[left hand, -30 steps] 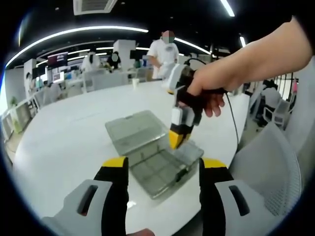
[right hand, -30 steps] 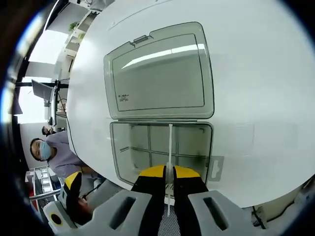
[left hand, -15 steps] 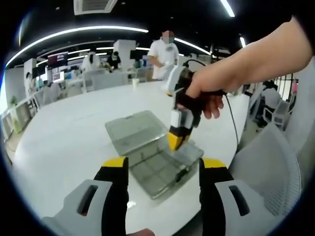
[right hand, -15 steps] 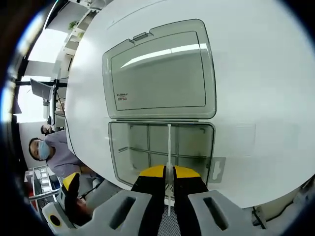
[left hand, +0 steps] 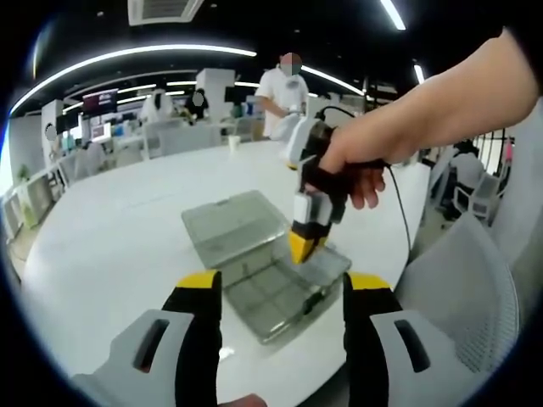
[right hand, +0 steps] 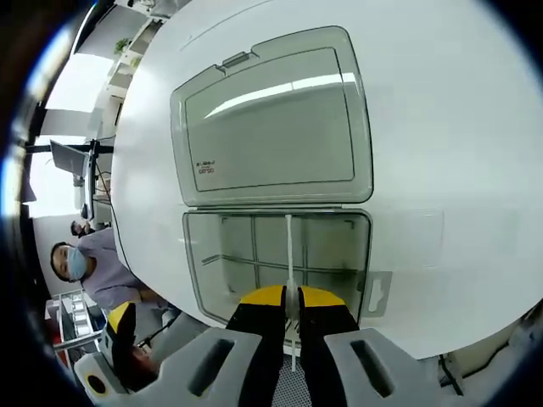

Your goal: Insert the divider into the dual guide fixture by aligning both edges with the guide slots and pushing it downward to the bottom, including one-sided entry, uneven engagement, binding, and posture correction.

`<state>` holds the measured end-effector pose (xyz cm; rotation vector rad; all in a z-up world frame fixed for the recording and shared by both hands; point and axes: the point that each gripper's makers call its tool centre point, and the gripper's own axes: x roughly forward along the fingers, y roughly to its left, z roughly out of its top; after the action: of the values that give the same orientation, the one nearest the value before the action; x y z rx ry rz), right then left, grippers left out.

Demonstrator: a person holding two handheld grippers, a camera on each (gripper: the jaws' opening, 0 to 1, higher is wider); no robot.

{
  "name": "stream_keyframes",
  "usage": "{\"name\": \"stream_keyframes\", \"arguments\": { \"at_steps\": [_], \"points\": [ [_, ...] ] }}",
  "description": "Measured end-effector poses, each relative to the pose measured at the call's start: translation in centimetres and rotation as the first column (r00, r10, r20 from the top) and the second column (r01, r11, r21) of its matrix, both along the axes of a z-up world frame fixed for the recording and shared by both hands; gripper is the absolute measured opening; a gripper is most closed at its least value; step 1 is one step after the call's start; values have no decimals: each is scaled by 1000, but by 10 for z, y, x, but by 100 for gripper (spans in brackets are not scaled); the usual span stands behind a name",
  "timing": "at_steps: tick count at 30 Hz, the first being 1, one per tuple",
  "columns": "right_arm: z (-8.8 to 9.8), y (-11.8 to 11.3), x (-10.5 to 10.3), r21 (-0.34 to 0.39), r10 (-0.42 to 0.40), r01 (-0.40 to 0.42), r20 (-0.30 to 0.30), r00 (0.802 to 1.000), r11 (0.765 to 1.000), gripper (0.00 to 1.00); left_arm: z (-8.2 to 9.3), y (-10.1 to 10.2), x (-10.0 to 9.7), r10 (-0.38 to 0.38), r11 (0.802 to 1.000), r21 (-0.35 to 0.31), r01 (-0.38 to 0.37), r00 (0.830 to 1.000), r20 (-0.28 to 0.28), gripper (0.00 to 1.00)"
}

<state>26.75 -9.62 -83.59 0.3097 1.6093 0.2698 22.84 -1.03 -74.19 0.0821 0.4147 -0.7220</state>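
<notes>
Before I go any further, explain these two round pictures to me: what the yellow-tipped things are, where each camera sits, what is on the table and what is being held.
There is no robot here. A person holds a pair of hand tongs in each hand, and a small fisheye camera rides on each pair, looking forward along its two yellow-tipped jaws.

In the left gripper view, the left tongs are open and hold nothing. Beyond them a hand holds the right tongs over a clear plastic box on the white table.

The right gripper view looks down into that box. Its lid lies folded open flat on the table. The right tongs are shut on a thin white divider, seen edge-on, reaching into the box's compartments. How deep it sits cannot be told.
</notes>
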Motion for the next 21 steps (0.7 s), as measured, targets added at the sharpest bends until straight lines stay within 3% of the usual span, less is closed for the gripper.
{"name": "stream_keyframes", "arguments": {
  "at_steps": [21],
  "points": [
    [6,-6,0,5,-8,7,20,1000,1000,0,2,0,0,8,1000,4,-8,1000,5,55]
  ]
}}
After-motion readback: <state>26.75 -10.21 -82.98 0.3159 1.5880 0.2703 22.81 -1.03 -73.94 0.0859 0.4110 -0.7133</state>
